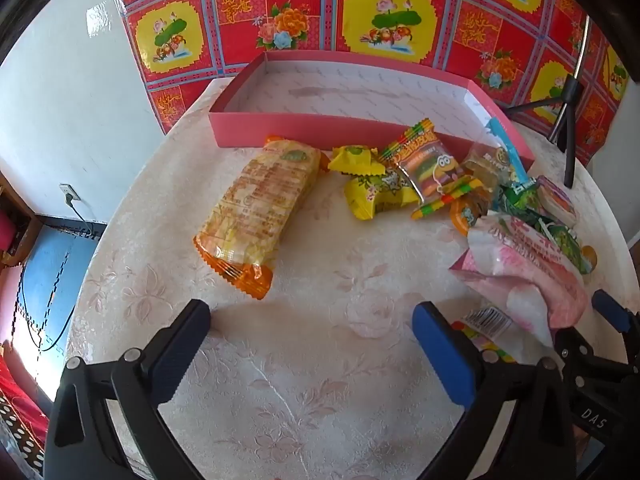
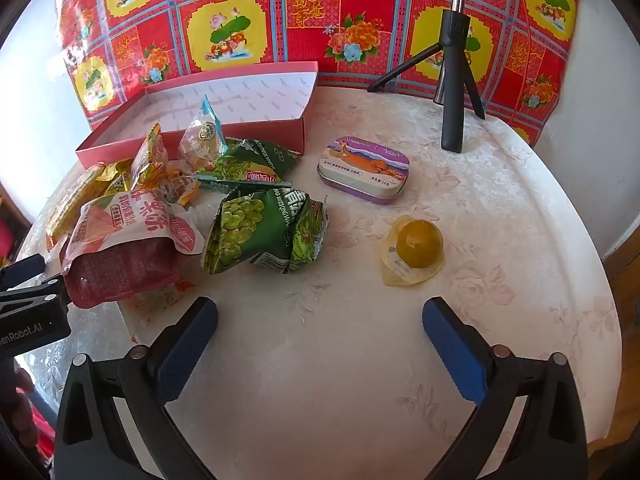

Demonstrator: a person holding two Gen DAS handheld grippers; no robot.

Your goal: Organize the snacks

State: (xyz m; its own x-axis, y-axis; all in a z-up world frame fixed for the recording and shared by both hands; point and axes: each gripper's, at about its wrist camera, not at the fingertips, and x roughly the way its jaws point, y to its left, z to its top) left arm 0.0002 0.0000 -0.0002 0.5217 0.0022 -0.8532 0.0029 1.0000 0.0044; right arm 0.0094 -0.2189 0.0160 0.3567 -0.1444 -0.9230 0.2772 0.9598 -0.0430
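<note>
A shallow pink box (image 1: 280, 130) (image 2: 192, 144) stands empty at the back of the round table. In front of it lie snacks: a long orange cracker pack (image 1: 256, 208), yellow candy packs (image 1: 368, 184), a gummy burger pack (image 1: 432, 168), a pink pouch (image 1: 528, 276) (image 2: 128, 252), green pea bags (image 2: 264, 232), a purple tin (image 2: 364, 170) and a jelly cup (image 2: 416, 248). My left gripper (image 1: 312, 332) is open and empty, below the cracker pack. My right gripper (image 2: 320, 332) is open and empty, below the pea bags and jelly cup.
A black tripod (image 2: 452, 80) (image 1: 568, 120) stands at the back right of the table. A red and yellow flowered sheet (image 1: 360, 20) hangs behind the box. The table edge (image 2: 600, 280) curves round on the right, with the floor beyond on the left (image 1: 48, 280).
</note>
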